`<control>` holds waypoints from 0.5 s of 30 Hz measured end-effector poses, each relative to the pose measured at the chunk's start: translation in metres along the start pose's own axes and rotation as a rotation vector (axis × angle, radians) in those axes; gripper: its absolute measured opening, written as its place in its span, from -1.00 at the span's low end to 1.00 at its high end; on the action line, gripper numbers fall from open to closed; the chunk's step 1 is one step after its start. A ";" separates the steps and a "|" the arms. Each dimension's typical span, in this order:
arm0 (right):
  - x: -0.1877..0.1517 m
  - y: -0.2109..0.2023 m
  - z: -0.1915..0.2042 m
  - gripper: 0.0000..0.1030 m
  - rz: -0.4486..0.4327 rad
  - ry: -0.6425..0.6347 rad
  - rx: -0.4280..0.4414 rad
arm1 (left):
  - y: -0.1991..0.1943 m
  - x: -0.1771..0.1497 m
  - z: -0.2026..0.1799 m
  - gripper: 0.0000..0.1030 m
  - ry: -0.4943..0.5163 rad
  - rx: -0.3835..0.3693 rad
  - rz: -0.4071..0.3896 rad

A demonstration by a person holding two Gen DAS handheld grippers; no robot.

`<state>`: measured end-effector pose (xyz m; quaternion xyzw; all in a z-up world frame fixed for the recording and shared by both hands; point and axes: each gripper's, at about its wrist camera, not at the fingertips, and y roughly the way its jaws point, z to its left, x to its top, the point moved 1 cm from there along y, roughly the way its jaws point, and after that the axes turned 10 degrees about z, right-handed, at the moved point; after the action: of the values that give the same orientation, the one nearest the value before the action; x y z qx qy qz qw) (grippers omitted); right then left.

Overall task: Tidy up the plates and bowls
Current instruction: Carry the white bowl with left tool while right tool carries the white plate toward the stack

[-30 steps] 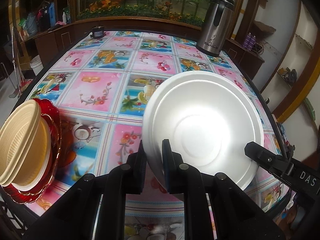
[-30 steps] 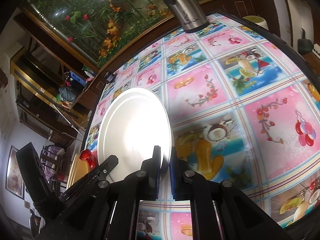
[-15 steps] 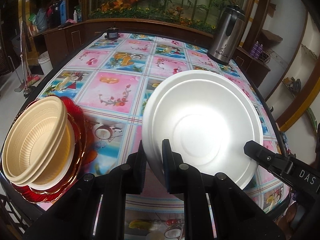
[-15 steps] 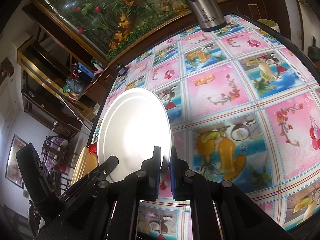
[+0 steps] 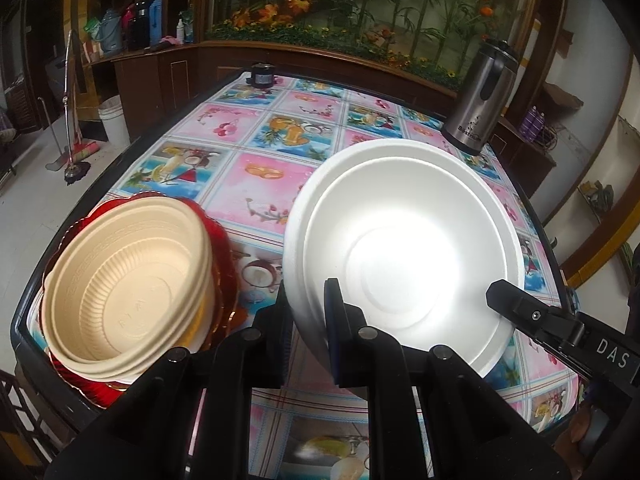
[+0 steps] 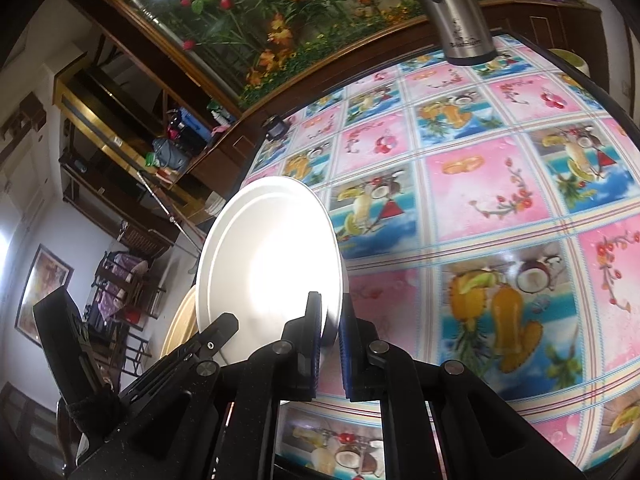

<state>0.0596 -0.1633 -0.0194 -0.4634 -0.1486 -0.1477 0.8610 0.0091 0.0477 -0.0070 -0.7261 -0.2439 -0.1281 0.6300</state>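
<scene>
Item: white foam bowl (image 5: 404,256). I am gripping it with my left gripper (image 5: 308,312), the two fingers pinching its near-left rim, one inside and one outside. My right gripper (image 6: 329,320) is clamping the same bowl at the opposite rim, so I am carrying it between both hands above the table (image 5: 260,184), tilted with its hollow facing the left wrist camera. No part of it appears to be touching the cloth, though I cannot tell its height.

Item: stack at the near-left corner of the table. Tan ribbed bowls (image 5: 132,280) are sitting nested, more than one by the doubled rims, on a red glass plate (image 5: 220,248); a white rim is peeking out beneath them. I am counting this part as already gathered.

Item: steel kettle (image 5: 480,100), standing at the far right of the table, well apart from the dishes. A small dark object (image 5: 262,76) is resting at the far edge.

Status: I am judging the task well advanced. No other loose plates or bowls are showing on the patterned cloth. What is remaining, as far as I can see, is setting the white bowl into the stack just to its left and letting go.
</scene>
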 end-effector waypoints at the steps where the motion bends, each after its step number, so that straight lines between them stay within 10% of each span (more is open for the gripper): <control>1: 0.000 0.001 0.003 -0.85 0.002 -0.004 0.002 | -0.002 0.001 0.002 -0.76 -0.005 0.002 -0.004; 15: 0.011 0.010 0.056 -0.85 0.009 -0.105 0.053 | -0.031 0.011 0.041 -0.76 -0.084 0.039 -0.067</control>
<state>0.0673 -0.1119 0.0069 -0.4483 -0.1955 -0.1153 0.8646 -0.0028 0.0928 0.0175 -0.7098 -0.2969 -0.1138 0.6286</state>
